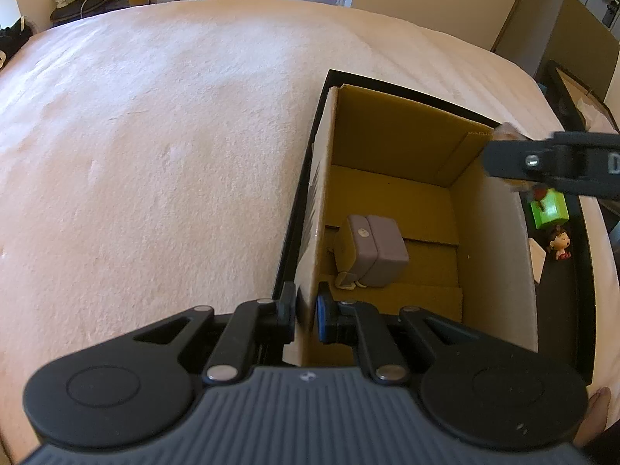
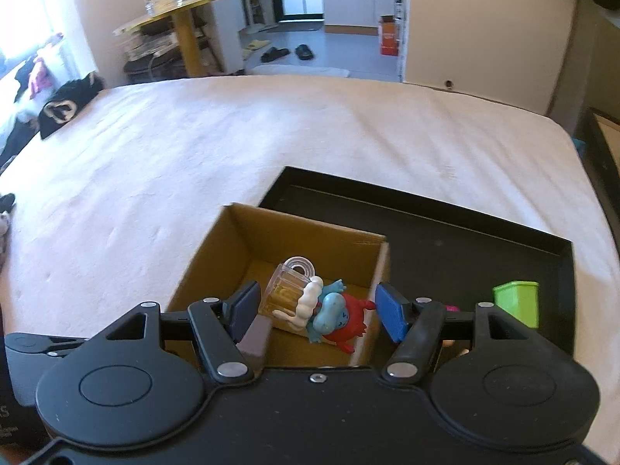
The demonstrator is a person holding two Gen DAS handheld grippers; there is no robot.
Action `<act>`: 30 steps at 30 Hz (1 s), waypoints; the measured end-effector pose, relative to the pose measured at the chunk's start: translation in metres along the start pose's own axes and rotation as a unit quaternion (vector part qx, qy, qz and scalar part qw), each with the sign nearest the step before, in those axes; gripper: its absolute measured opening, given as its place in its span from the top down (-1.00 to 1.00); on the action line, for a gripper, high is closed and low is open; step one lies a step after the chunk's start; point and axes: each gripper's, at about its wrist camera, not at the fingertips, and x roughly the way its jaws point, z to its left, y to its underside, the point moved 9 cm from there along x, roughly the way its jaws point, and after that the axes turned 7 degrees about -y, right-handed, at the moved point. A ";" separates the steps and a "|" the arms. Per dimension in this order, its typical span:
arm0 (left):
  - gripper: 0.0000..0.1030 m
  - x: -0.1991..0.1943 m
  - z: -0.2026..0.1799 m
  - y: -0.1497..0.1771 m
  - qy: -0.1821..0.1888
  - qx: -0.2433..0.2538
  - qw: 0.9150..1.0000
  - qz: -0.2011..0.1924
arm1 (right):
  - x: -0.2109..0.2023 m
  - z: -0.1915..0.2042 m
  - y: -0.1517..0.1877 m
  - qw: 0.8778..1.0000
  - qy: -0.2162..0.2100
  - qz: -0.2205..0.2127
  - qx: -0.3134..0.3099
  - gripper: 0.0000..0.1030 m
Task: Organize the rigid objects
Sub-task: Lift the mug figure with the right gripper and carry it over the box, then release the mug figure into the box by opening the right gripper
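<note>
Cardboard fills my left-hand view: my left fingers [image 1: 306, 316] are pinched tight on the near left wall of the open box [image 1: 391, 143], one pad outside, the blue pad inside. The box sits in a black tray [image 1: 585, 310] on the bed [image 1: 155, 147]. On the box floor lies a grey case [image 1: 370, 250], near the left wall. Between the box and the tray's right rim stand a green block [image 1: 550, 213] and a small doll [image 1: 560, 242]. My right fingers cross the upper right corner of this view, above the box's right wall — their tips are hidden here.

From my right hand, the right fingers [image 2: 316, 308] stand about half open over the box [image 2: 240, 240]. A toy beer mug [image 2: 288, 292] and a red-and-blue figure [image 2: 337, 319] show between the pads, touching each other; I cannot tell whether the pads press on them. The green block [image 2: 517, 302] stands on the tray [image 2: 465, 240] to the right, beside the box.
</note>
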 end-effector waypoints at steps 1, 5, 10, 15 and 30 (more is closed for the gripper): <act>0.81 0.000 0.000 0.000 0.002 -0.001 1.000 0.000 | 0.003 0.004 -0.001 1.000 -0.005 0.003 -0.001 -0.24; 0.81 0.001 0.002 -0.001 0.006 -0.006 1.000 -0.001 | 0.013 0.014 -0.001 1.000 -0.019 0.013 0.008 -0.24; 0.81 0.002 0.004 -0.001 0.011 -0.011 1.000 0.000 | 0.020 0.030 -0.004 0.999 -0.042 0.014 0.007 -0.25; 0.80 0.004 0.005 -0.001 0.014 -0.011 1.000 -0.002 | 0.018 0.044 -0.011 0.996 -0.085 -0.002 0.013 -0.29; 0.80 0.003 0.003 0.001 0.006 -0.007 1.000 0.001 | -0.002 0.017 0.007 0.998 -0.057 0.009 -0.002 -0.48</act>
